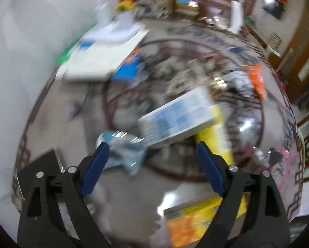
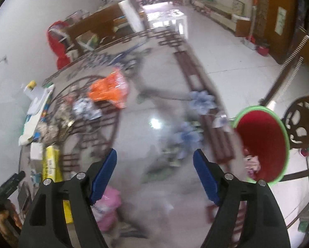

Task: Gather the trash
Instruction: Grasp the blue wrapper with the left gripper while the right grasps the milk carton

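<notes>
Trash lies scattered on a glossy patterned table. In the left wrist view my left gripper (image 1: 151, 147) is open and empty, just short of a crumpled clear-blue wrapper (image 1: 123, 152), a white and blue carton (image 1: 177, 118) and a yellow box (image 1: 215, 132). An orange and yellow box (image 1: 195, 221) lies below the right finger. In the right wrist view my right gripper (image 2: 154, 155) is open and empty above bare tabletop. An orange bag (image 2: 110, 88) lies farther back, a pink bag (image 2: 107, 208) below the left finger. A red bin with a green rim (image 2: 264, 144) stands at the right.
A stack of white papers and books (image 1: 104, 51) sits at the table's far left, also in the right wrist view (image 2: 36, 113). An orange wrapper (image 1: 256, 79) lies at the far right. A carved wooden chair (image 2: 301, 119) stands beyond the bin. Tiled floor (image 2: 226, 47) runs behind the table.
</notes>
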`<state>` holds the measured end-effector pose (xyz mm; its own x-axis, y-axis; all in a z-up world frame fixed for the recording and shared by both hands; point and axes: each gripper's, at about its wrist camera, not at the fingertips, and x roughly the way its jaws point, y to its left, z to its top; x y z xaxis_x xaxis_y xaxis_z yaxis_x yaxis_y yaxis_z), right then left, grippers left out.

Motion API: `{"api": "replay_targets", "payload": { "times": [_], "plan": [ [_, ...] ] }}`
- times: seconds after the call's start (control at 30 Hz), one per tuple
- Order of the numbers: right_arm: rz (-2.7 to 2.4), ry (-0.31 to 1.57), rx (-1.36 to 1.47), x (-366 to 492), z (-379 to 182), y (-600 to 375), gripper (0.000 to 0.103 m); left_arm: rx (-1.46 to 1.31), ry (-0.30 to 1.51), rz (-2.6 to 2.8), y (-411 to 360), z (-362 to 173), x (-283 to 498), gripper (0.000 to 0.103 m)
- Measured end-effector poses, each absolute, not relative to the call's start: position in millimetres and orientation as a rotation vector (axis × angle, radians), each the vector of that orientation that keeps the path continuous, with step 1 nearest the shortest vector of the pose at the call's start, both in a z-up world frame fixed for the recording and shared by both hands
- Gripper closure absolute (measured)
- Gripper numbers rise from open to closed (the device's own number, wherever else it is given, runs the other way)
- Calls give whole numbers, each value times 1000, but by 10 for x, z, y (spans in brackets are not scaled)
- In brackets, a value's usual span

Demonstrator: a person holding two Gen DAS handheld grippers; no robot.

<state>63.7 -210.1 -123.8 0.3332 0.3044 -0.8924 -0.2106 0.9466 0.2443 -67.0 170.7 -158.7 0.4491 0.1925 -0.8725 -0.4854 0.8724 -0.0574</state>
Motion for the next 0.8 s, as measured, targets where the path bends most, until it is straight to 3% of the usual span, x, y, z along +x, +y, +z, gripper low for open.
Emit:
{"api": "replay_targets", "payload": {
  "times": [0.17, 0.47, 0.5, 0.57, 0.63, 0.73, 0.8],
  "plan": [
    [405, 1203, 62, 515, -1210, -1552, 29, -541, 1079, 489, 2152, -1970, -830, 17],
    [514, 1203, -67, 253, -1123, -727, 23, -363, 1184, 382, 2193, -2349, -650, 18],
    [522, 1204, -77, 237, -1120, -665, 23, -372, 1179, 369, 2217, -2368, -641, 29],
    [550, 1205, -104, 196, -1123, -483, 23, -351, 1174, 352, 2226, -2373, -610, 37],
    [580, 1210, -134, 164, -1140, -315, 23, -333, 1166, 329, 2220, -2350, -568, 56],
    [649, 1212, -232, 132, -1169, -13, 23, -359, 1148, 295, 2278, -2323, -542, 68],
    [707, 1204, -317, 128, -1185, 195, 22, -379, 1133, 289, 2316, -2286, -585, 70]
  ]
}}
